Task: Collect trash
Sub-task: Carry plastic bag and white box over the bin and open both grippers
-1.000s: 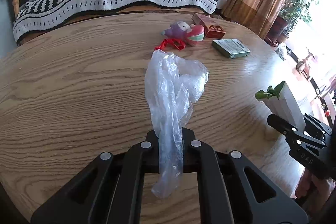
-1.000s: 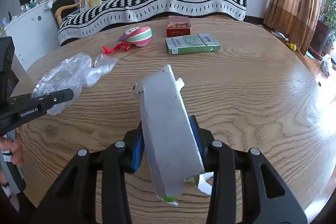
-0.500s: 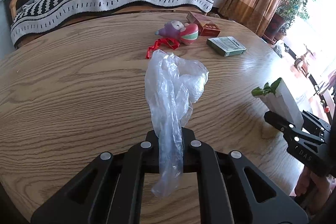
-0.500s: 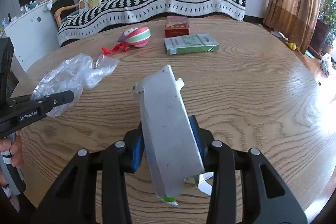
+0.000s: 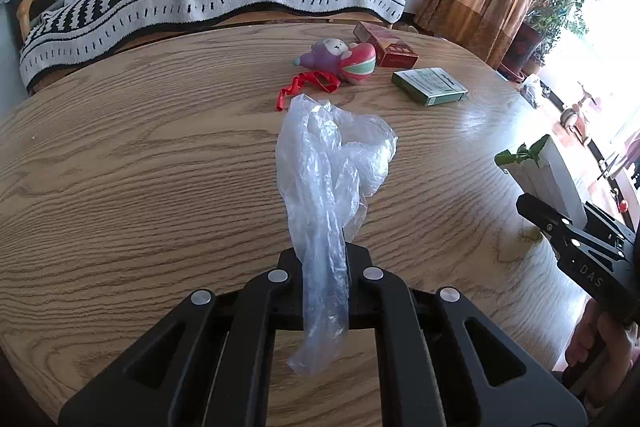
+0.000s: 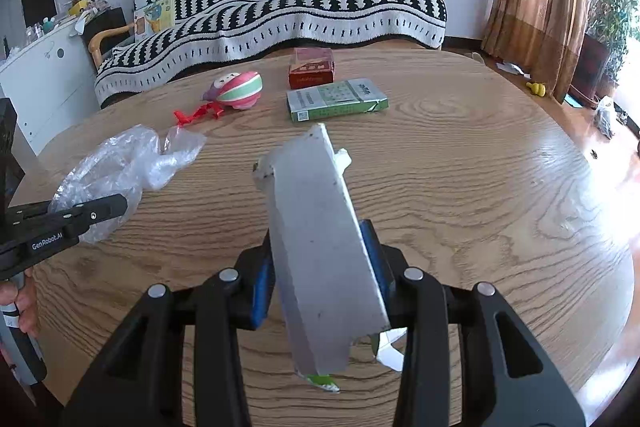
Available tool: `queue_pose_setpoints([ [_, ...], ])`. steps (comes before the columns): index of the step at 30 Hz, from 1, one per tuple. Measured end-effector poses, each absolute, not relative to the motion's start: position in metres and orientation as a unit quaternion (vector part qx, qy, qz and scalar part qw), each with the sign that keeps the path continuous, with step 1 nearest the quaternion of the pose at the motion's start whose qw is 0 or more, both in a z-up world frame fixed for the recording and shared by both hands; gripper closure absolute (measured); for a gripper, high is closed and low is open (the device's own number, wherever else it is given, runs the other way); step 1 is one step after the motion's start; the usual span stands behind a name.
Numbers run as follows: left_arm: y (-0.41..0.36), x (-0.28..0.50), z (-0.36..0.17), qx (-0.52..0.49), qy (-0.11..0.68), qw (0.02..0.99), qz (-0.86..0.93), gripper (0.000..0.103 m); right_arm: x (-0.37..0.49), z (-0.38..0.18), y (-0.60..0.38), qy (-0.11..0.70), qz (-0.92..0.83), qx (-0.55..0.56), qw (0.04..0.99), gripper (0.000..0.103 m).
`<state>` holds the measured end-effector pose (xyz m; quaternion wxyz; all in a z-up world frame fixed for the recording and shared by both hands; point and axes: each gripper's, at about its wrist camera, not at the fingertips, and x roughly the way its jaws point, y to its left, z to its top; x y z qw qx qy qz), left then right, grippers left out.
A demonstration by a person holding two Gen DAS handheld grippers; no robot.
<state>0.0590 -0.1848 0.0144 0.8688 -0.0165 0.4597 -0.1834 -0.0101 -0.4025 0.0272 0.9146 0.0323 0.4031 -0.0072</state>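
My left gripper (image 5: 324,263) is clamped tight on a plastic bag (image 5: 328,171) trailing forward; my right gripper (image 6: 320,267) grips a carton (image 6: 320,251) lengthwise, pointing ahead.

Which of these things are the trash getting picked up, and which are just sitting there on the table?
Trash being collected:
- clear plastic bag, pinched in the left gripper
- flattened white carton, clamped in the right gripper

Just lying on the wooden table:
- striped toy with a red ribbon
- red box
- green box
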Motion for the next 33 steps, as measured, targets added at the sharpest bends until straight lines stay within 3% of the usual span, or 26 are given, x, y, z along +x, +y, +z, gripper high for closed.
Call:
queue_pose_setpoints([
  [33,-0.1853,0.0583,0.0123,-0.01,0.465,0.865,-0.187,0.097,-0.0113,0.0277,-0.407,0.401,-0.012,0.044,0.915,0.063],
])
